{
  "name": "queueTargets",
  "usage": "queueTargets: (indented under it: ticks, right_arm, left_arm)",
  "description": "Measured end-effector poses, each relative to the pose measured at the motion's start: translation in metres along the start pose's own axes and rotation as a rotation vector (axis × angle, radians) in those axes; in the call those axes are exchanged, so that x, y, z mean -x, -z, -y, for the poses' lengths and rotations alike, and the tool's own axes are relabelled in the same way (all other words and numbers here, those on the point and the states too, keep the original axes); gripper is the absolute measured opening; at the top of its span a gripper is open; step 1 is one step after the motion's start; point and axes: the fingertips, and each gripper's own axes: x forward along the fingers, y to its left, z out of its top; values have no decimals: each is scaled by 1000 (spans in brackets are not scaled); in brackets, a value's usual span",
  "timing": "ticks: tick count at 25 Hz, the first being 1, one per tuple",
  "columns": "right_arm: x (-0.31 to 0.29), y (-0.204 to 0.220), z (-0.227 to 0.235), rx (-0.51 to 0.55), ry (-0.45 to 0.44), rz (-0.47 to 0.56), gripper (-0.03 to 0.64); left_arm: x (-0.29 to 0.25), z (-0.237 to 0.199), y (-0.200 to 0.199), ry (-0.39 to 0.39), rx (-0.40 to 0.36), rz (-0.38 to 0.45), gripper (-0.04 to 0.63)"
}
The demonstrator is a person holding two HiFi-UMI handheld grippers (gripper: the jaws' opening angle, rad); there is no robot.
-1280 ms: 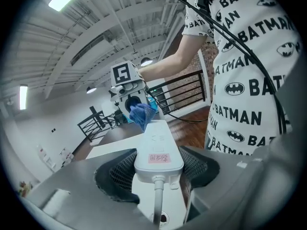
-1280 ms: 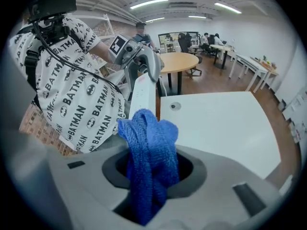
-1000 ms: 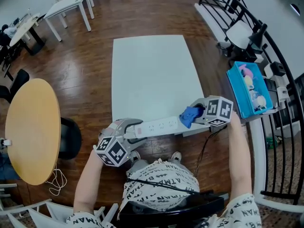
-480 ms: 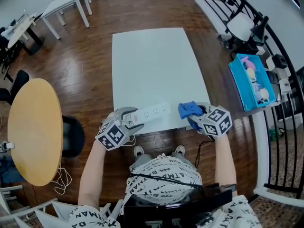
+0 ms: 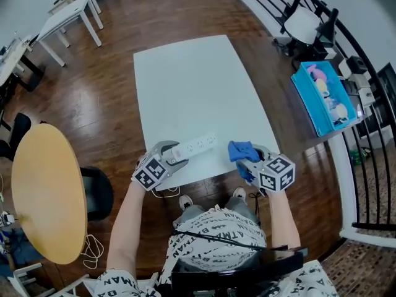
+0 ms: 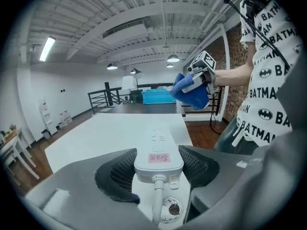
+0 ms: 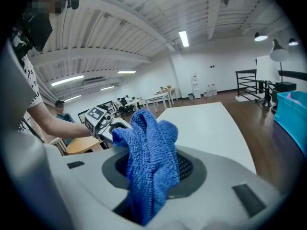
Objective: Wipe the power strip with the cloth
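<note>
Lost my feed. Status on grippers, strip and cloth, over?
Left gripper shut on power strip, cord end. Right gripper shut on blue cloth, apart from strip. Nothing between them.

The cloth (image 5: pixel 240 150) now hangs apart from the strip (image 5: pixel 197 146), no longer touching its end; both are farther over the bench (image 5: pixel 185 85).

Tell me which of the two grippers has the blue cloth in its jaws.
The right gripper: its jaws are shut on the blue cloth. The left gripper instead clamps the cord end of the white power strip.
</note>
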Motion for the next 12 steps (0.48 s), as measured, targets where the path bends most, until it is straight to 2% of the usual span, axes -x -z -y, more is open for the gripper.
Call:
queueTargets:
  ticks: [3,7,12]
  right_arm:
    - [5,6,0,-37,50,16,143]
    - [10,18,0,-73,115,5,143]
    - [18,27,4,-109,169,12,143]
  left_arm:
    - [-13,-11,10,37,17,-16,278]
    - [-26,-18,19,97,2,-45,278]
    - [-47,-25,25,135,18,-53,278]
